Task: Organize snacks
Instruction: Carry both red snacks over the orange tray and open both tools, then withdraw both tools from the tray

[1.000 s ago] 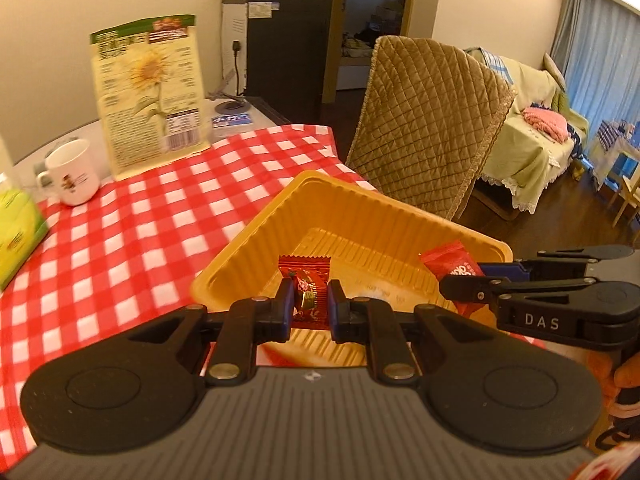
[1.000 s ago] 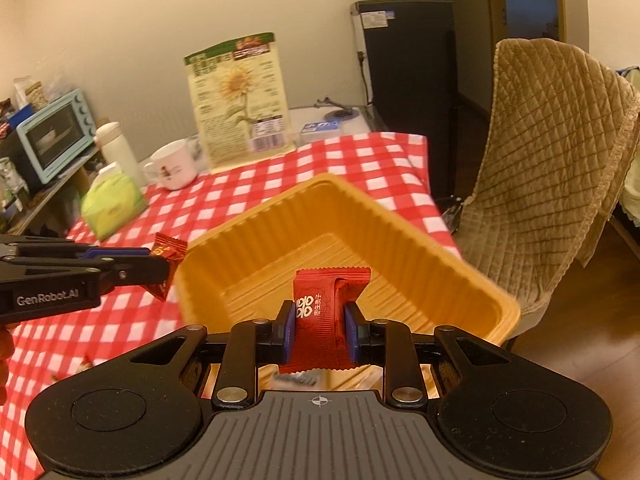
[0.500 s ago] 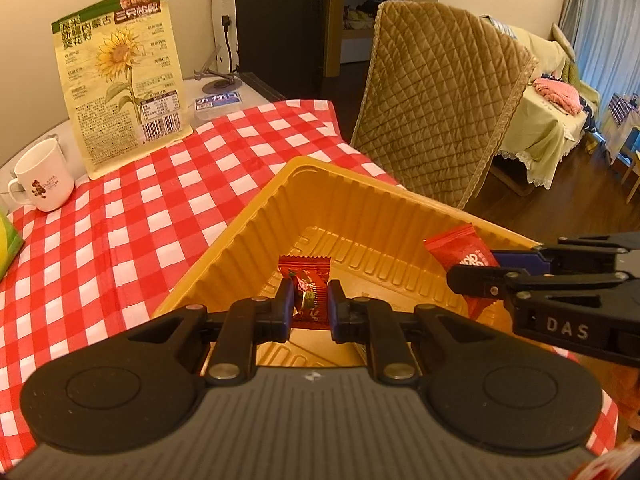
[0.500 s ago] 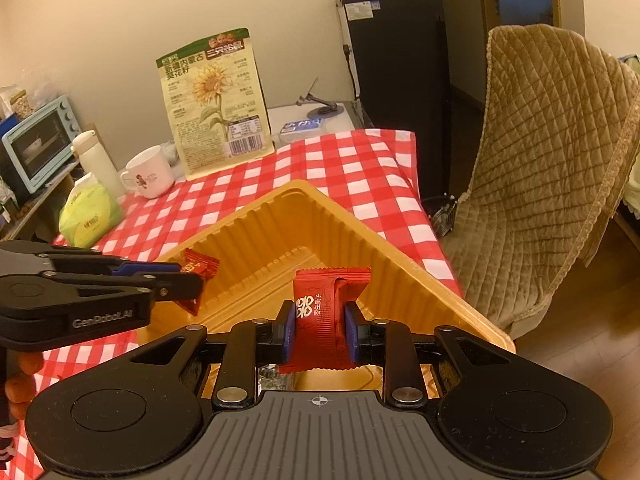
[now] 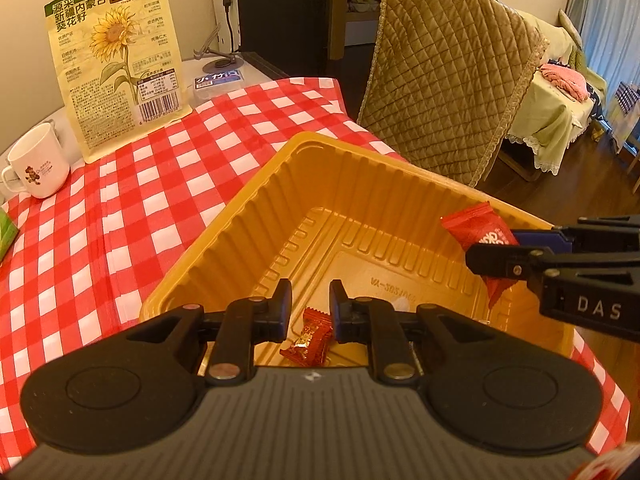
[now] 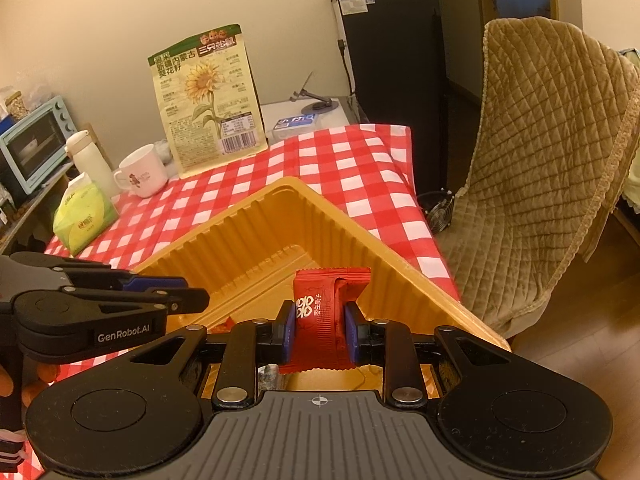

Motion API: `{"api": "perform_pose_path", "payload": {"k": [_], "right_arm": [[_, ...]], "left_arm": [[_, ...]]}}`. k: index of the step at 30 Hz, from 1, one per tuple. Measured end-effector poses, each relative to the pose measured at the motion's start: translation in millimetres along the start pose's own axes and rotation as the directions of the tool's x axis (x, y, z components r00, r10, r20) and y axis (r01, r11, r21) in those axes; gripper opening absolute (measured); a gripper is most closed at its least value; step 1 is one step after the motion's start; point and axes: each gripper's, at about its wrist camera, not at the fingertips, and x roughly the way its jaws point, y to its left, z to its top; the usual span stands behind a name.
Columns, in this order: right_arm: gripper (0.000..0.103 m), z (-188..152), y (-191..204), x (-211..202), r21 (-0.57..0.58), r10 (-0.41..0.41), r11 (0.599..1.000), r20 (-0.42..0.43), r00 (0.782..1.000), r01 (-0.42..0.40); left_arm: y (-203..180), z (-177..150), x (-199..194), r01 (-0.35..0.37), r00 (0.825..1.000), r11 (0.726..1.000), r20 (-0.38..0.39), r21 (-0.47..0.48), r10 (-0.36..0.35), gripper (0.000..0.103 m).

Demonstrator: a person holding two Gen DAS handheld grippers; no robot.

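Since the earlier frame: left gripper (image 5: 310, 306) lower and further over tray (image 5: 248, 208), jaws now parted and opening, pads clear of candy (image 5: 308, 338). Earlier pinched between the pads; now lying loose on the tray floor, just below and between the fingertips, nothing pressing on it. Looks like a fresh drop, first snack delivered.

Right gripper (image 6: 319, 330) unchanged in grip: clenched on red packet (image 6: 320, 316), pads flat on both sides, packet upright with top edge sticking up past the fingers. Also lower and nearer than before, hanging over the tray's near corner. In the left view same packet (image 5: 480, 236) seen poking out of the right gripper above the tray's right wall, not touching the floor.

Tray sits on red check cloth (image 5: 120, 208) on the bench, otherwise bare apart from the candy. Mug (image 5: 36, 168) and sunflower seed bag (image 5: 118, 56) well apart at the back, untouched.

Meaning for task: one of two snacks in place, second still in grasp and already positioned over the tray. Next likely a release of the packet. Small risk: packet near the wall, could land on the rim rather than inside.
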Motion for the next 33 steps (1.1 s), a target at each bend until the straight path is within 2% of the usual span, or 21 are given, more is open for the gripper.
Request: {"api": "perform_pose_path", "payload": {"k": [7, 10, 12, 14, 15, 21, 23, 26, 33], "right_arm": [[0.026, 5.5, 2.6, 6.1, -0.014, 0.0, 1.0, 0.003, 1.0, 0.0], [0.027, 8.2, 4.1, 7.2, -0.019, 0.004, 1.0, 0.029, 1.0, -0.003], [0.032, 10.4, 4.2, 8.3, -0.014, 0.003, 1.0, 0.029, 1.0, -0.003], [0.058, 11.4, 2.7, 7.4, -0.003, 0.0, 1.0, 0.037, 0.999, 0.0], [0.061, 10.9, 1.7, 5.1, 0.003, 0.001, 1.0, 0.051, 0.999, -0.001], [0.065, 8.7, -4.0, -6.3, 0.032, -0.001, 0.999, 0.057, 0.998, -0.001], [0.073, 6.7, -5.6, -11.6, 0.043, -0.005, 0.999, 0.053, 0.999, 0.003], [0.078, 2.6, -8.3, -21.6, 0.06, -0.006, 0.998, 0.055, 0.998, 0.003], [0.082, -8.6, -6.7, -51.8, 0.079, 0.002, 0.997, 0.069, 0.998, -0.008]], "left_arm": [[0.9, -1.6, -8.2, 0.005, 1.0, 1.0, 0.006, -0.005, -0.005, 0.02], [2.3, -3.1, -12.2, 0.007, 1.0, 1.0, 0.011, -0.012, -0.007, 0.029], [2.7, -4.6, -15.0, 0.008, 1.0, 1.0, 0.012, -0.014, -0.007, 0.033], [3.4, -6.3, -18.5, 0.011, 1.0, 1.0, 0.016, -0.02, -0.01, 0.034], [3.5, -7.4, -20.5, 0.014, 1.0, 1.0, 0.017, -0.023, -0.013, 0.035], [2.7, -12.0, -36.3, 0.029, 0.999, 0.999, 0.031, -0.044, -0.027, 0.048], [2.1, -13.9, -43.1, 0.032, 0.999, 0.998, 0.033, -0.05, -0.031, 0.052], [0.6, -17.8, -55.5, 0.037, 0.998, 0.998, 0.043, -0.059, -0.034, 0.056], [-6.1, -32.2, -85.6, 0.04, 0.998, 0.995, 0.05, -0.088, -0.036, 0.063]]}}
